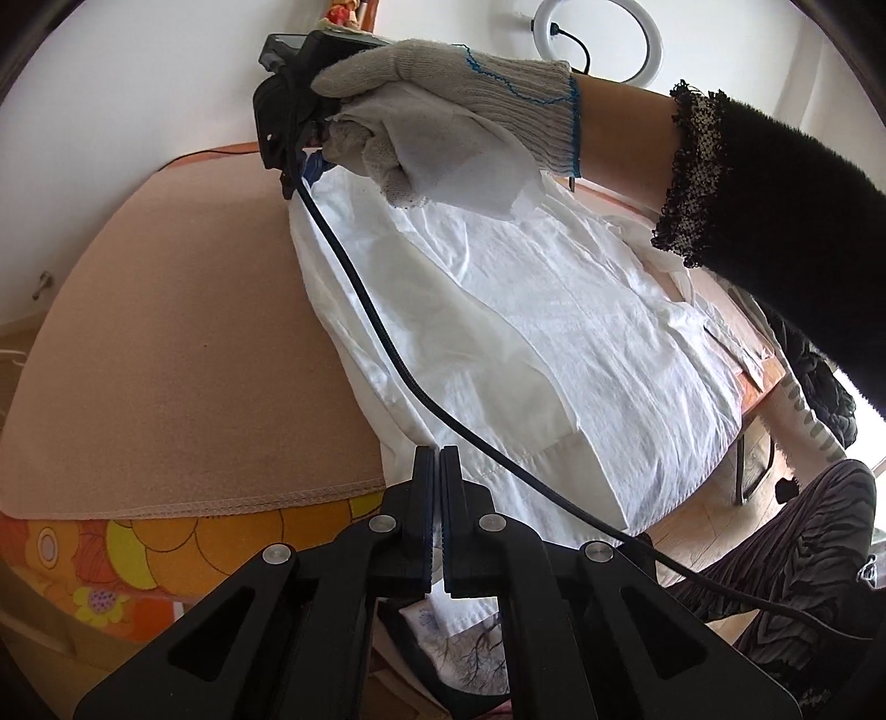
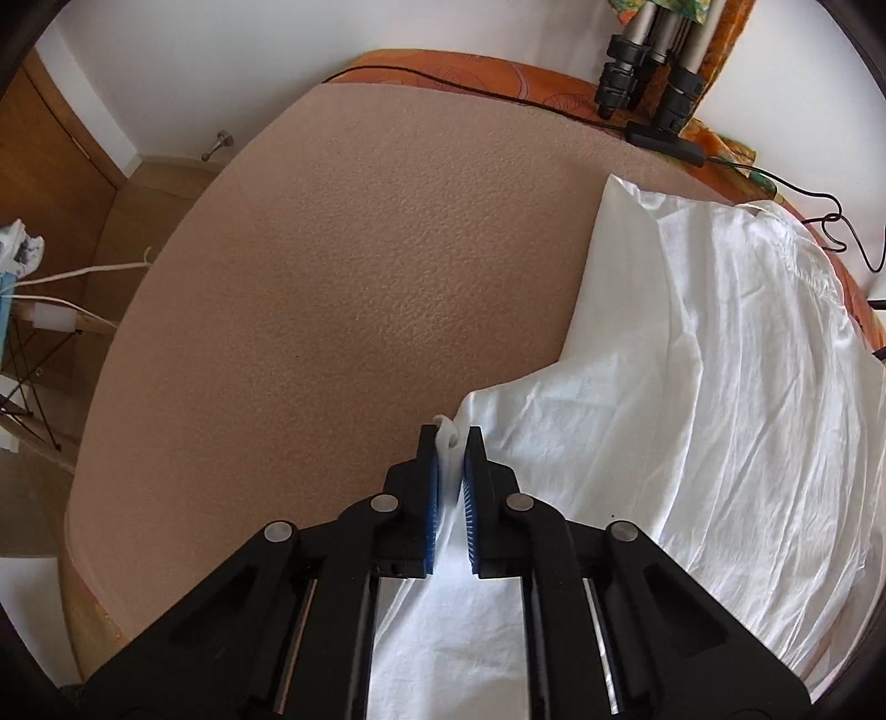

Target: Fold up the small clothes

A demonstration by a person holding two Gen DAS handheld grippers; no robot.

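Note:
A white garment (image 1: 554, 332) lies spread on a tan mat (image 1: 166, 332), its hem reaching the near edge. My left gripper (image 1: 441, 459) is shut at that hem, with a thin strip of white cloth between the pads. At the garment's far end a gloved hand (image 1: 443, 83) holds my right gripper (image 1: 304, 174), pointed steeply down. In the right wrist view the right gripper (image 2: 449, 437) is shut on a pinched white fold at the garment's (image 2: 692, 360) left edge, just above the mat (image 2: 360, 277).
A black cable (image 1: 387, 343) from the right gripper trails across the garment. An orange floral cloth (image 1: 138, 554) shows under the mat. A tripod (image 2: 648, 66) and a thin black cable (image 2: 470, 83) sit at the far edge. A ring light (image 1: 590, 41) hangs on the wall.

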